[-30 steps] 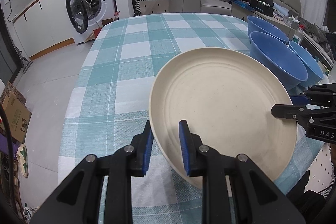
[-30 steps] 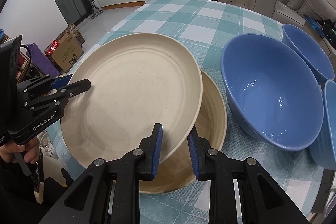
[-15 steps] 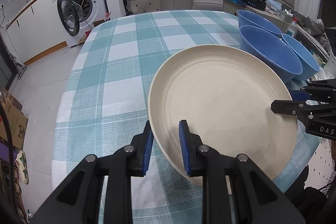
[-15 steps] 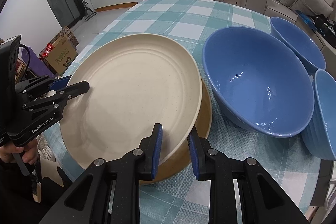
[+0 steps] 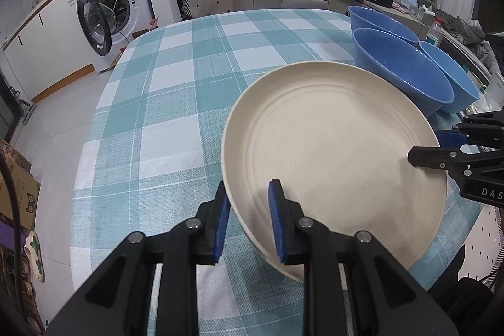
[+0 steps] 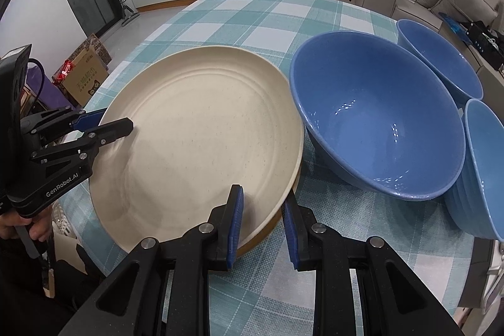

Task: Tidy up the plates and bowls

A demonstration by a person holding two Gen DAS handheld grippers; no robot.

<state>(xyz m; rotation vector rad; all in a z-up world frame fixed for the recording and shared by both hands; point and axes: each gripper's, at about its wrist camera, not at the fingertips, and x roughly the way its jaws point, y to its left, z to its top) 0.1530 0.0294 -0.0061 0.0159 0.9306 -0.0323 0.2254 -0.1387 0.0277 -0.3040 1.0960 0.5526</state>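
Left gripper (image 5: pixel 249 221) jaws straddle the near rim of the round cream plate (image 5: pixel 334 153), one pad under, one on the inner face, with a gap showing (can't tell if it's actually clamped). Right gripper (image 6: pixel 261 229) jaws straddle the opposite rim, apart. Plate faces up, round so no long axis, nearly level, stacked on a second tan plate (image 6: pixel 267 230) peeking out beneath. Both sit on the teal-and-white checked counter (image 5: pixel 176 90). Three blue ceramic bowls, mouths up: largest (image 6: pixel 378 122) just beside the plate, the other two (image 6: pixel 441 59) (image 6: pixel 485 172) beyond it.
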